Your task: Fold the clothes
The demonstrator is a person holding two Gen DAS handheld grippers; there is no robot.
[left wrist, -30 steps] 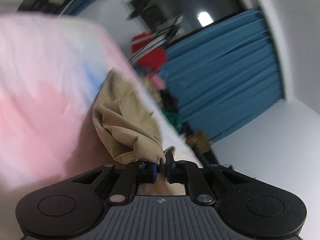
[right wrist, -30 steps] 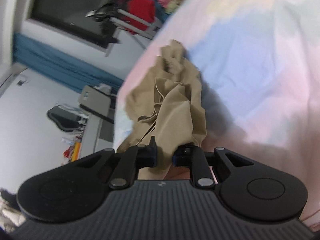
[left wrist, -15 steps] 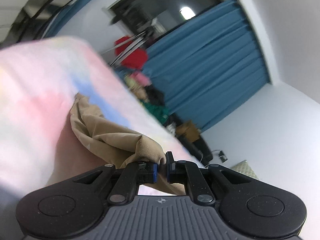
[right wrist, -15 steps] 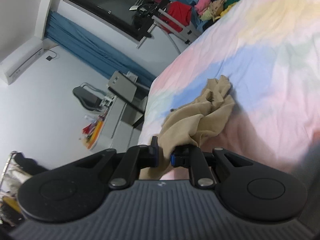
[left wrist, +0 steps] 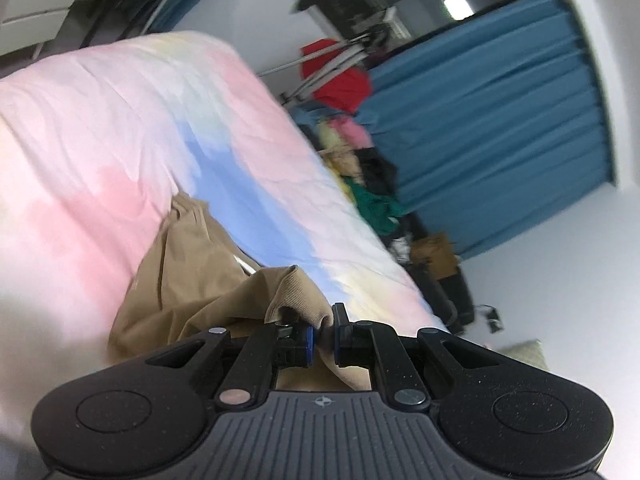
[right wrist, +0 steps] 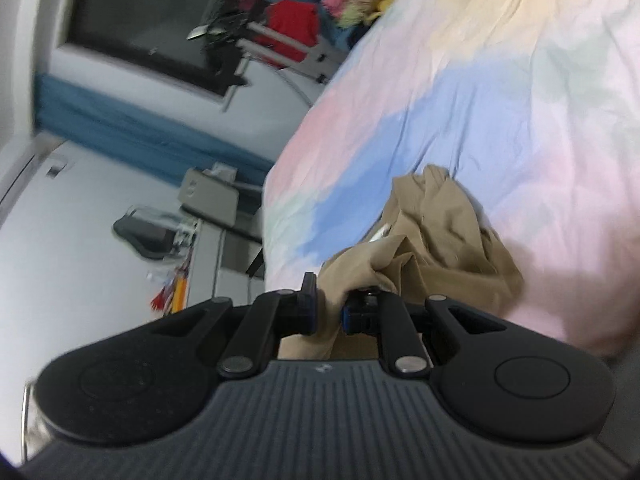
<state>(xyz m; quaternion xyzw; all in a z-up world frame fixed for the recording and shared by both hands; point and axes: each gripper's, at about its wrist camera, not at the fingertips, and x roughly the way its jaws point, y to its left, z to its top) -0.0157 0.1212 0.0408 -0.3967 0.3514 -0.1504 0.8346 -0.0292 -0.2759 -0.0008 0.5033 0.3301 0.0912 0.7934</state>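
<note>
A tan garment [left wrist: 192, 272] hangs bunched from both grippers and trails down onto the pastel bedspread [left wrist: 100, 128]. My left gripper [left wrist: 323, 334] is shut on a ribbed edge of the cloth, which bulges up between its fingers. In the right wrist view the same tan garment [right wrist: 436, 236] drapes away over the bedspread [right wrist: 520, 100], and my right gripper [right wrist: 329, 308] is shut on another fold of it. A pale label shows in the crumpled middle. The rest of the garment's shape is hidden in folds.
A heap of coloured clothes [left wrist: 360, 168] lies at the far end of the bed, before blue curtains [left wrist: 500, 120]. A rack with a red garment [left wrist: 340, 76] stands by the dark window. A grey desk [right wrist: 216, 204] and chair sit left of the bed.
Both grippers have swung while still gripping the cloth. The garment now spreads out more, with more of it lying on the bedspread in both views.
</note>
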